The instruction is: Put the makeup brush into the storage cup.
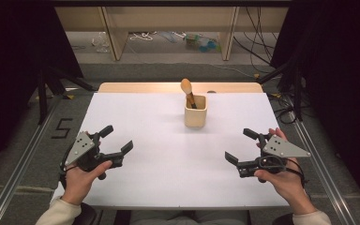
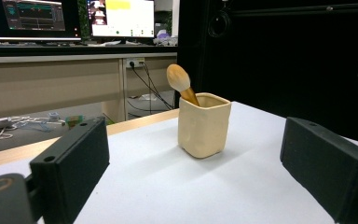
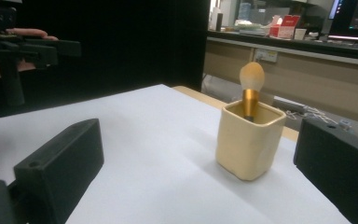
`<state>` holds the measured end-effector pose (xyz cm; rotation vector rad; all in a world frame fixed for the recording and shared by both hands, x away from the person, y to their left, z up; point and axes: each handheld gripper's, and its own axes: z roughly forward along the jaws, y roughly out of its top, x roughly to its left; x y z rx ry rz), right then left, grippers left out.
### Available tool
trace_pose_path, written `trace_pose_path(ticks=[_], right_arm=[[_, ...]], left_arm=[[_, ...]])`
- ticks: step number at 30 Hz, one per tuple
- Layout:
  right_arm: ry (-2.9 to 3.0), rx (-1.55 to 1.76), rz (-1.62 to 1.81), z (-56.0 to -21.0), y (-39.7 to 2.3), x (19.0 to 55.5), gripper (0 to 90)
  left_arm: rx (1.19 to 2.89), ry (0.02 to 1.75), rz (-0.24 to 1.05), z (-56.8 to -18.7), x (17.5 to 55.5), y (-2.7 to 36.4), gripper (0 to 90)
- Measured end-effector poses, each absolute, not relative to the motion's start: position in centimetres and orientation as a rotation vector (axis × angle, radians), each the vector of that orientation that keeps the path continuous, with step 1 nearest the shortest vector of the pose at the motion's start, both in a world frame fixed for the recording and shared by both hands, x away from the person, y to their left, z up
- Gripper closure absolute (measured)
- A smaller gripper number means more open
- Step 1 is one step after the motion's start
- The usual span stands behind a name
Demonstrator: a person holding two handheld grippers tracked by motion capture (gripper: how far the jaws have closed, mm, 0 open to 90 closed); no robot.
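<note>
A cream square cup stands upright at the far middle of the white table. A makeup brush with a gold ferrule and pale round head leans in it, head up. My left gripper hovers near the table's left front, open and empty. At the right front my right gripper is open too, nothing between its jaws. In the left gripper view the cup and brush sit ahead between the jaws. The right gripper view shows the cup, the brush and the left gripper at far left.
A wooden strip edges the table's far side. Beyond it are desk legs, cables and clutter on the floor. Dark curtains and stands flank both sides. Monitors stand on a desk in the background.
</note>
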<state>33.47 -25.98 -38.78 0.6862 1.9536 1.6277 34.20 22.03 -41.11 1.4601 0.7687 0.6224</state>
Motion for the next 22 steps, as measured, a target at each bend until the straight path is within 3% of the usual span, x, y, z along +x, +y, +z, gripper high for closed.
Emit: trace_pose_path(ticks=[22], right_arm=[[1.94, 0.721, 1.631, -39.5, -26.4, 33.27, 2.4]], left_arm=[[1.466, 0.769, 0.621, -41.15, 34.29, 21.9, 7.5]])
